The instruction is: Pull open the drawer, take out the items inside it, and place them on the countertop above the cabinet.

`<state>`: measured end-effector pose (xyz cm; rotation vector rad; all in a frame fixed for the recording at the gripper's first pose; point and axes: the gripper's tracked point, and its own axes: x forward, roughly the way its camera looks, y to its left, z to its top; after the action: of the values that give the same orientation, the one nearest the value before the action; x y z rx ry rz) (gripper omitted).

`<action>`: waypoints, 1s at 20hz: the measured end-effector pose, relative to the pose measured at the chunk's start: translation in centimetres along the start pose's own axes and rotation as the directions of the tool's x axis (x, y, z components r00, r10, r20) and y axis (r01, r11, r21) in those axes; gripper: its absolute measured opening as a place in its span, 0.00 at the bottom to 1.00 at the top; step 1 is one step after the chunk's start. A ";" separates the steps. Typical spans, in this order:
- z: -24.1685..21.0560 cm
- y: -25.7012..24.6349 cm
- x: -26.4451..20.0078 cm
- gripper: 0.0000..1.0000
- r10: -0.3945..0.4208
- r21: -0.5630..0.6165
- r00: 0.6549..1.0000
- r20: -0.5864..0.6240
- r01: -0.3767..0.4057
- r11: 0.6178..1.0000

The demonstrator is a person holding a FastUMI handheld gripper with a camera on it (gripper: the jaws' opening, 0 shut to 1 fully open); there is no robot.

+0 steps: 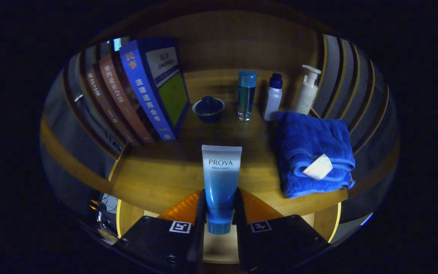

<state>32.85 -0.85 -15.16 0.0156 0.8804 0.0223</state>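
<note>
Books (143,91) lean at left of countertop (158,175); lidded bowl (208,109), bottles further back; towel (314,152) at right. Gripper (220,213) clenched on tube (221,182), cap end btwn fingers, held over countertop's bare middle, prob. to set it down there.

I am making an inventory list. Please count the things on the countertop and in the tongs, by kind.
Books: 4
Bottles: 3 (clear blue, white capped, pump)
Lidded bowl: 1
Towel: 1
Tube, clamped by the tongs: 1
Total: 10
</note>
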 end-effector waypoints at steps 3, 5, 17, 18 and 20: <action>1.0 -1.1 2.9 0.41 -0.017 0.005 0.999 -0.034 0.017 1.000; 0.6 -1.1 4.1 0.41 -0.014 0.013 0.997 -0.071 0.015 1.000; 1.1 -2.0 1.7 1.00 -0.009 0.061 1.000 0.025 0.008 0.998; 0.9 -2.0 0.9 1.00 -0.009 0.062 0.999 0.041 0.006 0.998; 0.3 -1.6 -1.0 1.00 -0.002 0.055 0.996 0.085 -0.003 0.998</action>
<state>32.48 -2.50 -14.17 0.0676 0.7960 -0.0021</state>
